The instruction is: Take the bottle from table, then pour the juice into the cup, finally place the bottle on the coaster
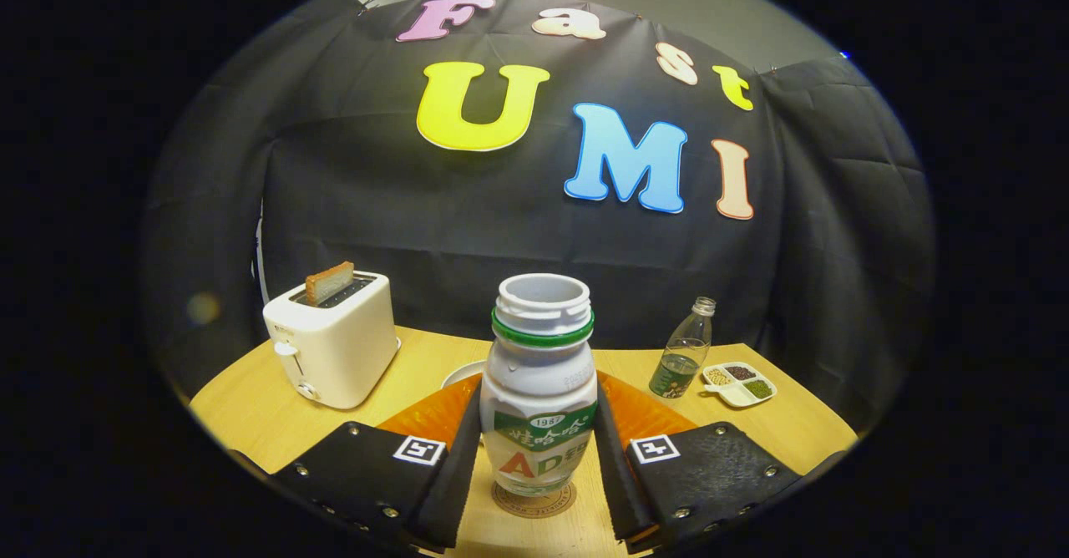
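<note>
Your tongs [539,458] pinch the uncapped yogurt-drink bottle [541,391], low centre of frame, standing on the coaster [534,501]; spread them unevenly and it could tip off.

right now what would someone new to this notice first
The white bottle, uncapped and upright, stands between the gripper fingers on a round coaster; whether the fingers press it is unclear. Beyond, to one side, a white toaster holds a slice of bread; to the other stand a clear bottle and a divided dish.
</note>
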Demonstrator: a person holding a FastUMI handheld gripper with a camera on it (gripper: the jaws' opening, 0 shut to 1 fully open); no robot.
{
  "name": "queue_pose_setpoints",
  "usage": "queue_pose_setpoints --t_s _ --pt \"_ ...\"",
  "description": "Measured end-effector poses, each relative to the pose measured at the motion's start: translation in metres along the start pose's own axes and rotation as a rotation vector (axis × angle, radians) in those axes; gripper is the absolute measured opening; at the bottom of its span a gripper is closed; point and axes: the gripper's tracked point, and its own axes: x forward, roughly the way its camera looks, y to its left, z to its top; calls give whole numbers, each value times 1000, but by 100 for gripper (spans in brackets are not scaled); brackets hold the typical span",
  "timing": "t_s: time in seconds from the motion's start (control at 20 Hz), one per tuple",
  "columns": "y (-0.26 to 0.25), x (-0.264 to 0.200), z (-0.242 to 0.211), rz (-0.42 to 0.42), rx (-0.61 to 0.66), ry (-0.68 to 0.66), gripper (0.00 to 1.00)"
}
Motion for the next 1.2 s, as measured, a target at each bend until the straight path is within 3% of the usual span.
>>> queue_pose_setpoints --t_s 0.55,1.2 --pt "11 26 -63 21 -2 95 66" --pt "6 24 -72 5 -5 66 67"
